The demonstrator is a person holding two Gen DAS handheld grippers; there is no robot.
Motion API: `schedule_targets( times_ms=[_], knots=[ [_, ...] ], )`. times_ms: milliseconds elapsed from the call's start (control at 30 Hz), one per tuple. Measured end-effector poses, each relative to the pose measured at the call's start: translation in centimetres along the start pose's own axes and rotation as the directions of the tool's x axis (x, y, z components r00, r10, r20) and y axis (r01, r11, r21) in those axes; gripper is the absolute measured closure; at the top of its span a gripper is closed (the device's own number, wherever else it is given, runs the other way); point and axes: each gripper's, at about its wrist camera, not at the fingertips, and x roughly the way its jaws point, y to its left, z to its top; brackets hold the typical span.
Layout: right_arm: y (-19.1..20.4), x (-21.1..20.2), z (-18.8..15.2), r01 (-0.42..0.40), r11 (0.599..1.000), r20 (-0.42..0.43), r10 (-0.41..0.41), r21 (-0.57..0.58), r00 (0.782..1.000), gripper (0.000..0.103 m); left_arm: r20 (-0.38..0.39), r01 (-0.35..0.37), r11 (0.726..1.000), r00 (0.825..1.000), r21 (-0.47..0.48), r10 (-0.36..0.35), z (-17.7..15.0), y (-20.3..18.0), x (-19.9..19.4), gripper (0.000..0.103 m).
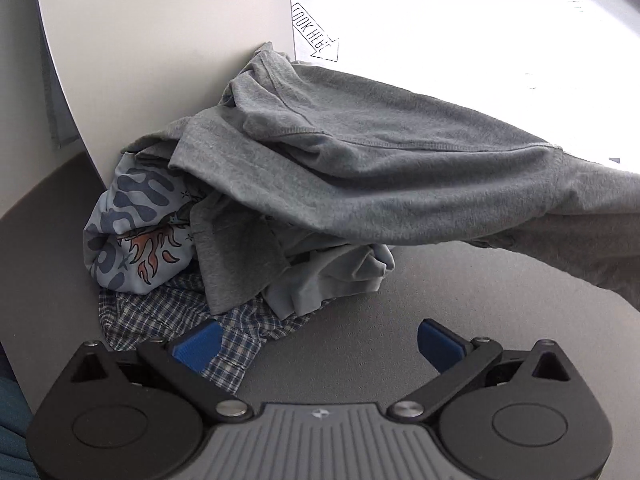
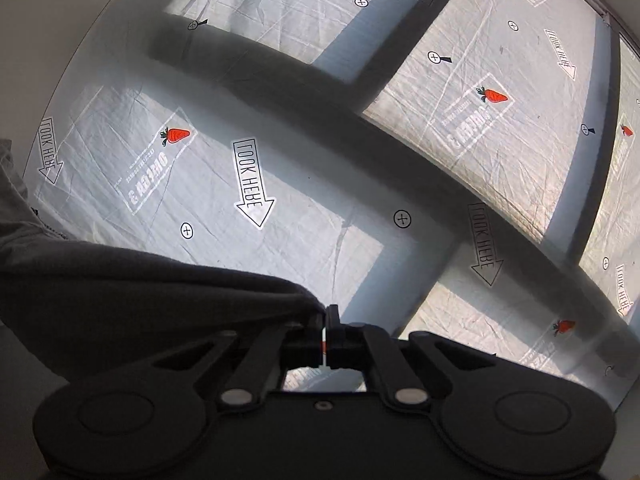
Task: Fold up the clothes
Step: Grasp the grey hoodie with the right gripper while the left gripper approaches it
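A grey shirt (image 1: 360, 168) stretches from a heap of clothes in the table's corner off to the right, lifted off the surface. Under it lie a light-blue printed garment (image 1: 140, 232) and a blue checked shirt (image 1: 168, 320). My left gripper (image 1: 318, 346) is open just in front of the heap, its blue left pad (image 1: 198, 346) over the checked shirt, nothing between its fingers. In the right wrist view my right gripper (image 2: 325, 316) is shut on an edge of the grey shirt (image 2: 152, 304), which hangs to the left of its fingers.
The heap sits on a grey table (image 1: 400, 320) against a white wall panel (image 1: 160, 40). Behind, a window covered in printed film (image 2: 280, 184) with carrot logos and "look here" arrows, crossed by dark frame bars (image 2: 400, 148).
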Motion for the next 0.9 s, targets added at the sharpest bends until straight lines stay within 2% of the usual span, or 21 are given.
schedule_targets(
  times_ms=[33,67,200,300,433,500,567,600,667,733,800,833,867,900],
  knots=[
    [-2.3,-0.3,0.0,0.075,0.997,0.024,-0.075,0.006,0.997,0.103,0.006,0.011,1.000,1.000,0.012,-0.011,-0.6,-1.0,-0.7,0.000],
    [-3.8,-0.5,-0.6,0.085,0.996,0.010,-0.085,0.019,0.996,0.103,0.012,0.022,0.999,1.000,0.028,-0.023,-1.2,-2.2,-1.3,0.000],
    [-8.8,-1.0,-3.7,0.055,0.995,-0.085,-0.048,0.078,0.995,0.103,0.019,0.071,0.991,0.997,0.114,-0.074,-4.4,-7.4,-3.2,0.000],
    [-12.5,-1.4,-6.0,0.036,0.992,-0.153,-0.016,0.123,0.988,0.103,0.008,0.110,0.987,0.994,0.121,-0.111,-6.7,-10.3,-4.3,0.000],
    [-17.6,-2.0,-9.1,0.015,0.983,-0.241,0.031,0.185,0.970,0.099,-0.024,0.182,0.978,0.983,0.106,-0.181,-9.3,-11.7,-5.3,0.000],
    [-15.6,-2.1,-10.4,-0.081,0.958,-0.293,0.164,0.276,0.942,0.093,-0.074,0.225,0.973,0.972,0.056,-0.221,-10.0,-11.1,-5.0,0.000],
    [-13.0,-2.2,-11.7,-0.177,0.909,-0.330,0.310,0.376,0.892,0.083,-0.106,0.230,0.973,0.967,-0.020,-0.231,-10.3,-9.7,-4.2,0.000],
    [-11.7,-2.2,-12.3,-0.220,0.877,-0.342,0.381,0.427,0.859,0.081,-0.116,0.216,0.975,0.968,-0.057,-0.222,-10.3,-9.0,-3.8,0.000],
    [-9.2,-2.3,-13.6,-0.294,0.798,-0.351,0.518,0.526,0.780,0.070,-0.131,0.183,0.977,0.972,-0.109,-0.197,-9.7,-7.3,-2.7,0.001],
    [-6.8,-1.3,-15.0,-0.302,0.651,-0.324,0.661,0.697,0.677,0.066,-0.128,0.155,0.978,0.977,-0.137,-0.172,-8.5,-5.7,-1.6,0.001],
    [-3.8,-0.2,-17.0,-0.231,0.484,-0.286,0.770,0.844,0.570,0.064,-0.126,0.130,0.981,0.981,-0.146,-0.149,-7.1,-4.1,-0.4,0.001],
    [-2.3,0.3,-18.1,-0.168,0.400,-0.262,0.809,0.901,0.526,0.061,-0.126,0.122,0.981,0.982,-0.148,-0.141,-6.4,-3.4,0.3,0.001],
    [-1.1,0.6,-19.2,-0.094,0.322,-0.235,0.835,0.942,0.497,0.059,-0.128,0.120,0.981,0.982,-0.153,-0.140,-5.7,-2.6,1.0,0.001],
    [0.1,0.9,-20.3,-0.019,0.249,-0.210,0.852,0.968,0.479,0.058,-0.130,0.122,0.979,0.981,-0.163,-0.144,-4.9,-1.9,1.8,0.001]
  ],
)
